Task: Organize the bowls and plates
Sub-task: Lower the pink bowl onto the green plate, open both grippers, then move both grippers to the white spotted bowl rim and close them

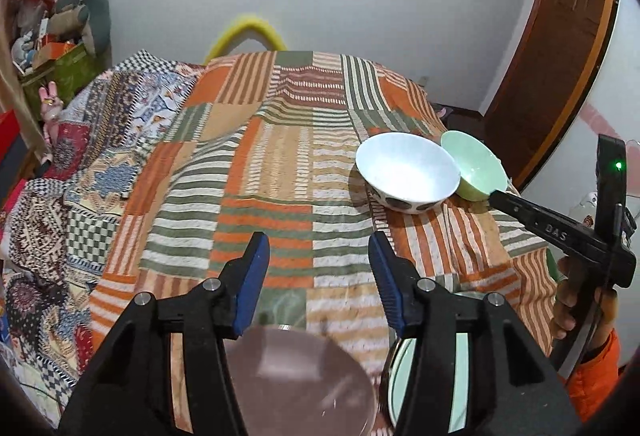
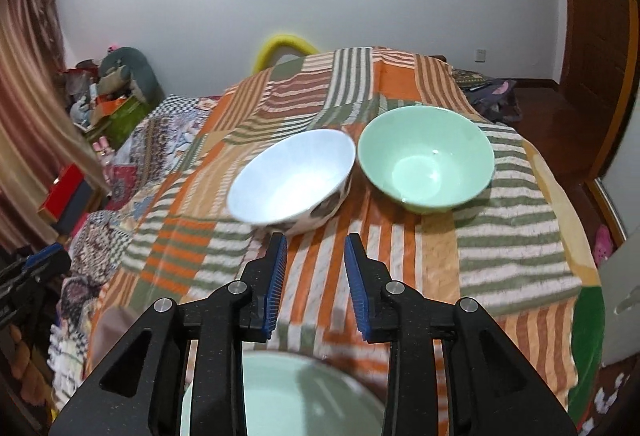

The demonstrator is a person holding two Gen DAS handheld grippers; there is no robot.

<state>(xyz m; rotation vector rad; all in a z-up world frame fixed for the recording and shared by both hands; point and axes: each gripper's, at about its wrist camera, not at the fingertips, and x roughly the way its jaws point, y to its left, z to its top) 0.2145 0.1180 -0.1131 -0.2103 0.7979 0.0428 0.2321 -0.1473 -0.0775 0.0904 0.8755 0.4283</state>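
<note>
Both tongs, left (image 1: 318, 252) and right (image 2: 316, 256), released and empty above plates (image 1: 296, 380) near; white bowl (image 2: 292, 180) and green bowl (image 2: 426, 160) far, touching, likely for stacking.

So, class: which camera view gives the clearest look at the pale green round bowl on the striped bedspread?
The right wrist view: the pale green round bowl sits near centre, with its whole rim and inside visible. In the left wrist view it is far right, partly hidden behind the white bowl.

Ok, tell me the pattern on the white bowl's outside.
Dark round spots on the white bowl, clearest in the left wrist view.
</note>
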